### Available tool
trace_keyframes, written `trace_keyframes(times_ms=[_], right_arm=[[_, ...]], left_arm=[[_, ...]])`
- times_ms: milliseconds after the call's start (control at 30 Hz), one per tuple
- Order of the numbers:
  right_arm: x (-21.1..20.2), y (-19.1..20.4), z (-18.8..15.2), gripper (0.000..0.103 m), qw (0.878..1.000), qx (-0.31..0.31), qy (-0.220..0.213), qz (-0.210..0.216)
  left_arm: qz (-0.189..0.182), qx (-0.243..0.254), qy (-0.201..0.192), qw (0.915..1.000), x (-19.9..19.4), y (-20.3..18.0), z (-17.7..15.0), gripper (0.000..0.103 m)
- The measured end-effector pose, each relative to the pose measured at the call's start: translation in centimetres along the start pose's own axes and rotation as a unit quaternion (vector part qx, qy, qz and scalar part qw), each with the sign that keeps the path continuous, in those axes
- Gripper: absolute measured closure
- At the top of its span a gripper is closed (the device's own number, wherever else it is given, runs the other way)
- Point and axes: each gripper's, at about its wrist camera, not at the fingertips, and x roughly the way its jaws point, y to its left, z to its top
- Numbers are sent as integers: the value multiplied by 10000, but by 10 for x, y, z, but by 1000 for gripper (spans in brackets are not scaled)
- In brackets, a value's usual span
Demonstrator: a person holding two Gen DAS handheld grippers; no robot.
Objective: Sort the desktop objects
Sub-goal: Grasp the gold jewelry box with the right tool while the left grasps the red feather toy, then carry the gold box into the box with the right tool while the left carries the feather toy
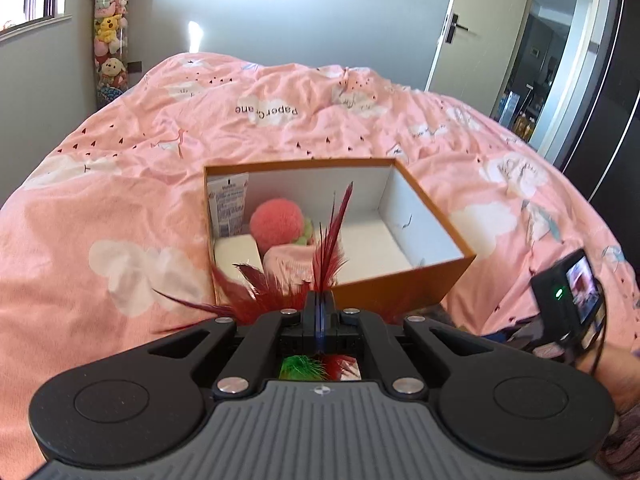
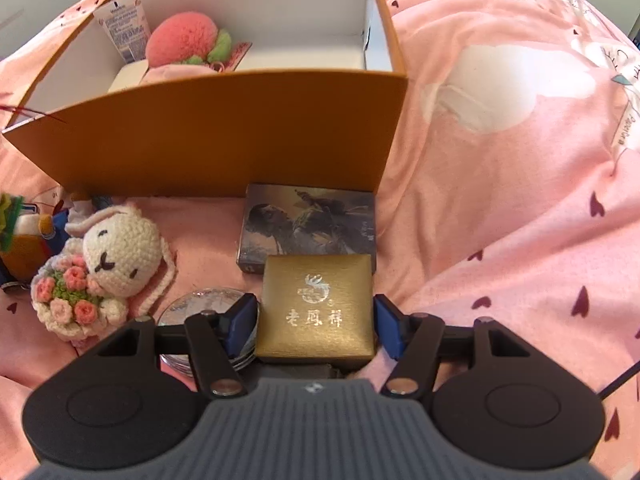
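An open orange box [image 1: 404, 286] with a white inside sits on the pink bed cover; it also shows in the right wrist view [image 2: 224, 132]. Inside lie a pink pompom [image 1: 276, 224], a white tube [image 1: 230, 204] and a white block [image 1: 236, 256]. My left gripper [image 1: 319, 300] is shut on a red feather toy [image 1: 330, 240], held at the box's near wall. My right gripper [image 2: 314, 324] is open, its blue pads on either side of a gold jewellery box [image 2: 318, 308], not closed on it.
In the right wrist view a dark picture box [image 2: 308, 224] lies behind the gold box, a round silver case [image 2: 200, 308] to its left, then a crocheted rabbit [image 2: 108, 264] and a small stuffed toy [image 2: 24, 236]. The pink bed cover [image 2: 500, 184] spreads to the right.
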Motion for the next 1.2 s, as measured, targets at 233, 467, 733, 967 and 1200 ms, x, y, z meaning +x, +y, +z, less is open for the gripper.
trace_keyframes(times_ms=[233, 467, 733, 967, 1200], right_arm=[[-7, -4, -2, 42, 9999, 73, -102, 70], [-44, -9, 2, 42, 9982, 48, -508, 323], [-92, -12, 17, 42, 9918, -61, -994, 796], [-128, -7, 45, 42, 9816, -281, -1604, 996], [-117, -4, 84, 42, 9789, -266, -1659, 1160]], left_arm=[[-7, 136, -209, 9997, -5, 6, 27, 103], [16, 367, -400, 9985, 1, 13, 66, 103], [75, 416, -145, 9990, 35, 30, 96, 103], [197, 586, 426, 9972, 69, 36, 84, 103], [228, 549, 787, 9951, 92, 43, 72, 103]])
